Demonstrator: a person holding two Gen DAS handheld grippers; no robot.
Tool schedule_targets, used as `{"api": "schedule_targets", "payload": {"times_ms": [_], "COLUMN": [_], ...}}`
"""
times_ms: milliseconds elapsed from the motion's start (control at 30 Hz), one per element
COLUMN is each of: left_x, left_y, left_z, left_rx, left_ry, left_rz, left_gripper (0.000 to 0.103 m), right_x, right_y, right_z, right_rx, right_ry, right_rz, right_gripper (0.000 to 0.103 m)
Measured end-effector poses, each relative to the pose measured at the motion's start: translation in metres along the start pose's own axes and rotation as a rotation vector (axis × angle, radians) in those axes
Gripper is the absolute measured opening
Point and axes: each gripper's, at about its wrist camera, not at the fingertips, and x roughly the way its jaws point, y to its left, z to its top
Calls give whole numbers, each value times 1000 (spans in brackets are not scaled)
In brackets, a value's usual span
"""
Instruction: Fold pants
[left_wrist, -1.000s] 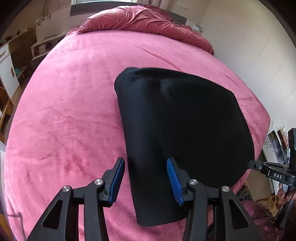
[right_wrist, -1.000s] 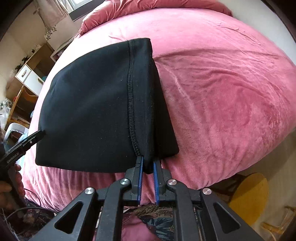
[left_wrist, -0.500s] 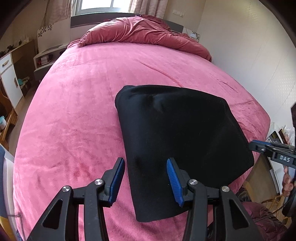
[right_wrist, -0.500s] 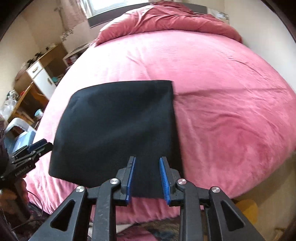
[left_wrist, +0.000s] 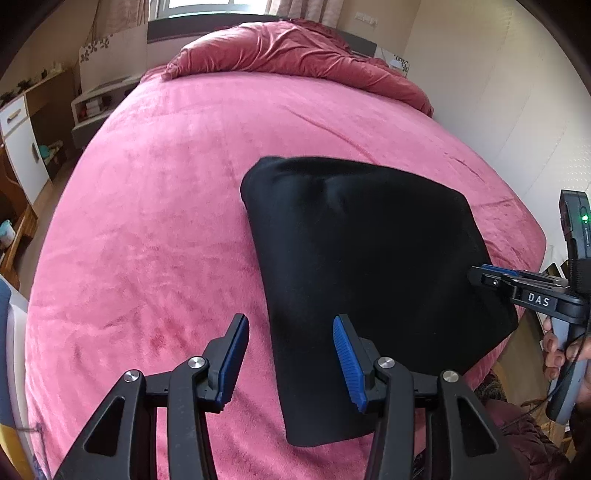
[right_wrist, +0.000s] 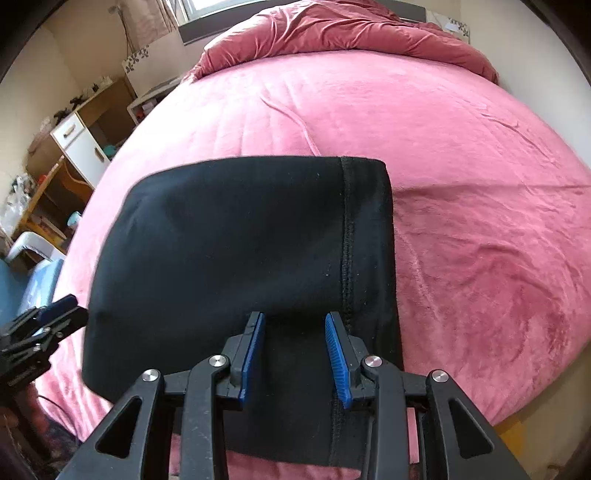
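Observation:
The black pants (left_wrist: 369, 266) lie folded into a compact rectangle on the pink bed near its front edge. In the right wrist view the pants (right_wrist: 236, 251) show a stitched hem along their right side. My left gripper (left_wrist: 291, 354) is open and empty, above the pants' left edge. My right gripper (right_wrist: 295, 350) is open and empty, just above the near edge of the pants. It also shows in the left wrist view (left_wrist: 491, 275) at the pants' right side. The left gripper shows at the left of the right wrist view (right_wrist: 48, 325).
The pink blanket (left_wrist: 166, 221) covers the whole bed. A crumpled red duvet (left_wrist: 295, 55) lies at the head. A white wall (left_wrist: 517, 110) runs along the right. Cabinets and shelves (right_wrist: 77, 140) stand to the left of the bed.
My right gripper let go of the pants' corner and opened wide. The pants dropped flat onto the bed. Both grippers pulled back a little.

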Motion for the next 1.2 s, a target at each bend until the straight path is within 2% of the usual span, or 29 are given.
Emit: {"api": "schedule_targets", "payload": {"times_ms": [167, 267, 333, 367, 433, 467, 500, 567, 700, 800, 867, 967, 1000, 1100, 1200], "left_x": [5, 11, 17, 19, 25, 30, 35, 47, 65, 77, 85, 94, 95, 91, 81], "left_y": [9, 27, 42, 48, 55, 58, 60, 63, 59, 52, 47, 37, 35, 28, 24], "left_z": [3, 11, 20, 23, 31, 34, 37, 41, 42, 41, 39, 34, 33, 37, 43], "left_rx": [-30, -100, -147, -160, -163, -164, -171, -190, -207, -217, -234, -224, -221, -183, -153], "left_ry": [18, 32, 47, 44, 47, 63, 76, 99, 143, 169, 198, 225, 229, 206, 172], "left_rz": [-22, -80, -146, -173, -231, -264, -287, -347, -432, -463, -489, -495, -499, -515, -530], "left_gripper": [56, 58, 70, 71, 73, 75, 81, 83, 83, 81, 81, 81, 81, 67, 49], "right_x": [9, 7, -1, -4, -8, -9, -9, -3, 23, 49, 63, 73, 74, 71, 63], "right_y": [1, -2, -11, -15, -25, -32, -37, -50, -76, -95, -103, -105, -104, -96, -84], "right_z": [0, -1, -2, -2, -1, -1, 0, 2, 6, 8, 8, 8, 8, 7, 8], "right_rx": [-34, -29, 29, 58, 111, 135, 151, 191, 249, 282, 300, 284, 273, 242, 220], "right_ry": [3, -12, -43, -54, -80, -96, -99, -76, 11, 73, 104, 115, 113, 104, 93], "right_rz": [-24, -32, 18, 45, 74, 84, 93, 105, 221, 315, 407, 470, 478, 497, 494], "right_gripper": [32, 27, 30, 33, 64, 84, 85, 85, 85, 86, 86, 85, 75, 56, 47]}}
